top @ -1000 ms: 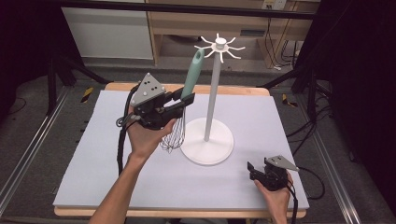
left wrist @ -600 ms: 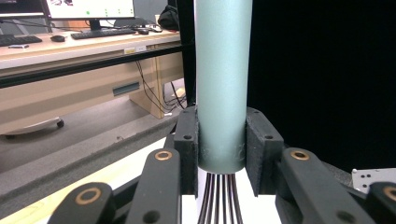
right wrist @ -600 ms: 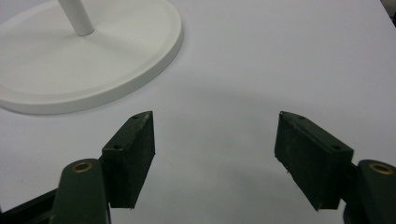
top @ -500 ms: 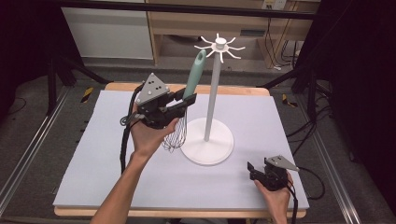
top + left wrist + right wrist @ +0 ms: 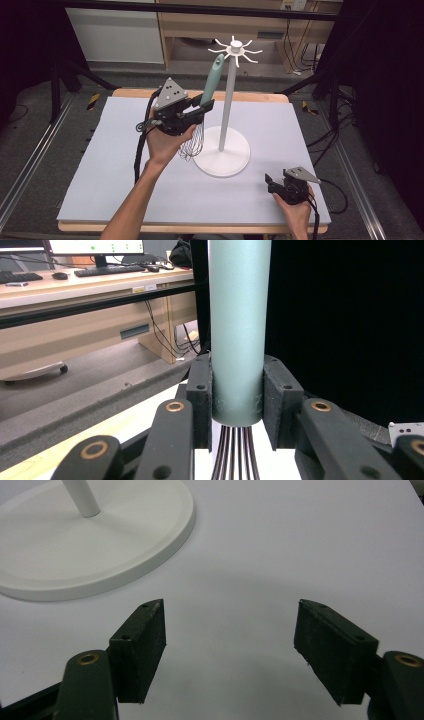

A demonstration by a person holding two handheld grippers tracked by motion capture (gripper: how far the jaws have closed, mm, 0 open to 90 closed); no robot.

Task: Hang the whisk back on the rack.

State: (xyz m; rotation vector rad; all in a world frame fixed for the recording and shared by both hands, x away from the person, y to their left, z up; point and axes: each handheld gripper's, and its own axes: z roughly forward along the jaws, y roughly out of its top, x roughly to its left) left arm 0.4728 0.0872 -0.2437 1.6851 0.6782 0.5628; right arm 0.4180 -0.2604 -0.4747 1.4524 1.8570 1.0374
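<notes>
High view: the left gripper (image 5: 197, 111) pinches the whisk (image 5: 205, 107) by its teal handle, held tilted above the desk (image 5: 115, 165) beside the white hook stand (image 5: 227, 120), wires partly hidden behind the hand. Left gripper view: the whisk's handle top is cut off. Right gripper view: the right gripper (image 5: 230, 650) rests spread and empty, the stand's base cropped.

The left hand (image 5: 167, 142) comes up from the bottom centre of the high view and holds the black two-jaw left gripper (image 5: 202, 107) raised, left of centre, its jaws pressed together on something. The right hand (image 5: 295, 212) rests low in the lower right corner. Its black two-jaw right gripper (image 5: 270, 182) has the jaws apart, with nothing between them.
</notes>
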